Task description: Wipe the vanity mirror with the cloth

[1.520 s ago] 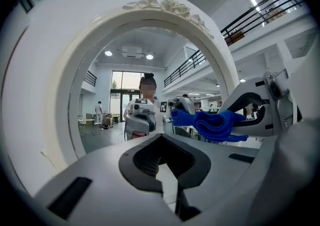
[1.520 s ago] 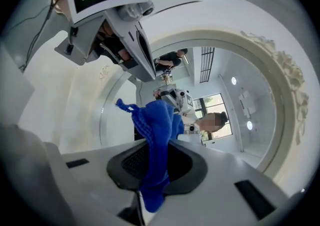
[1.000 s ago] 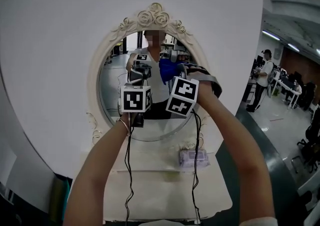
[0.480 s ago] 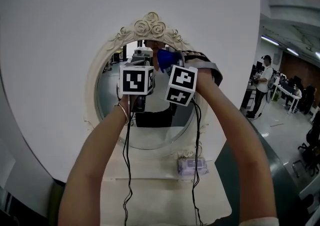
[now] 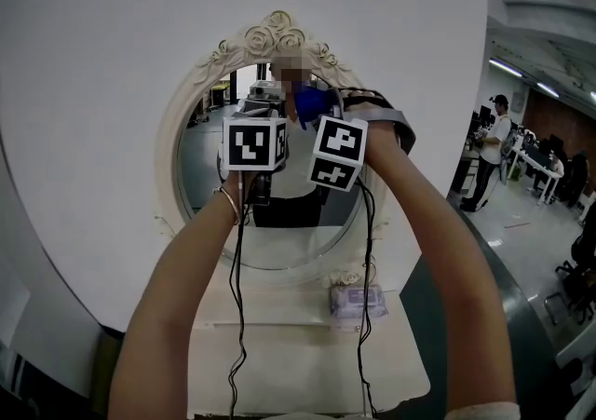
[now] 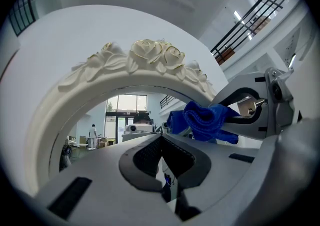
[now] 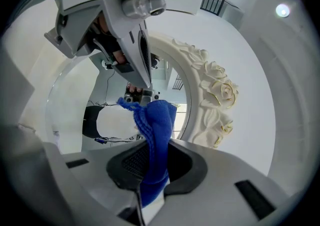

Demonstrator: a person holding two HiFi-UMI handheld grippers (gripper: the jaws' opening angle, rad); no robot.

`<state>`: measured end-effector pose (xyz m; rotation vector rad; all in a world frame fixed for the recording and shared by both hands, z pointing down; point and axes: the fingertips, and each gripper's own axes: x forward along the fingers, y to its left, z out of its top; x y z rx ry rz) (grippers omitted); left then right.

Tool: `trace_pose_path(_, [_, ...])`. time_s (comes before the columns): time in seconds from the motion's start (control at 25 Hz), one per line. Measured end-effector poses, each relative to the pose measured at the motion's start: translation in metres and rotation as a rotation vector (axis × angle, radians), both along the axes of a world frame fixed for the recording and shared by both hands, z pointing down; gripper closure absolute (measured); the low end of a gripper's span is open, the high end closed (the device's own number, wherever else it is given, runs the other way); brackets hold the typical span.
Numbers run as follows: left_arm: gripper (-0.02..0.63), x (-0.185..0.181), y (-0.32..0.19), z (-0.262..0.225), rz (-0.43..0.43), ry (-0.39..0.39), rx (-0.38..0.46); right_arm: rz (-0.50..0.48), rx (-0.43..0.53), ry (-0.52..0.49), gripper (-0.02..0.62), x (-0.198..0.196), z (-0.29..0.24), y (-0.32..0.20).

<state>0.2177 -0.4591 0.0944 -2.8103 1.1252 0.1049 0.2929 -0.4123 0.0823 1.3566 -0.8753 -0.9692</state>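
White wall fills the background, and at the far right an open hall shows, where a person stands well away. Against the wall sits a white counter. On it stands the mirror, an oval in a cream frame crowned with carved roses. A pale packet lies on the counter just below the frame's lower right edge.

Both arms reach up in front of the glass, side by side, with black cables hanging down from them to the counter. The right claw is clenched on the cloth, a blue knitted one. A fold is pinched between the pads and the rest bunches out past the tips. The cloth is held high on the mirror, just under the roses and a little right of the middle. It sits close to the glass, but no view shows clearly whether it touches.

The left claw is just beside the right one and at about the same height. Its pads are pressed together with nothing between them. From its own view the cloth shows to the right, sticking out of the other claw, with the top of the frame arching above. The glass reflects the person's torso, the two claws and a bright room behind
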Motion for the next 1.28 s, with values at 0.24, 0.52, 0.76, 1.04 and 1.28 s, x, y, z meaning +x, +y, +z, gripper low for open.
trace_pose_path(0.24, [0.603, 0.007, 0.0, 0.017, 0.009, -0.042, -0.002, 0.025, -0.033, -0.01, 0.531, 0.011, 0.02, 0.003])
trace_pose_path(0.52, [0.603, 0.017, 0.008, 0.058, 0.04, -0.075, -0.04, 0.049, -0.08, -0.071, 0.531, 0.021, 0.066, 0.009])
trace_pose_path(0.76, [0.603, 0.02, 0.011, 0.114, 0.052, -0.087, -0.117, 0.053, -0.136, -0.141, 0.531, 0.026, 0.125, 0.013])
trace_pose_path(1.04, [0.603, 0.019, 0.012, 0.187, 0.043, -0.159, -0.189, 0.04, -0.156, -0.251, 0.531, 0.032, 0.184, 0.013])
trace_pose_path(1.28, [0.603, 0.017, 0.02, 0.242, 0.053, -0.232, -0.237, 0.035, -0.187, -0.322, 0.531, 0.03, 0.227, 0.016])
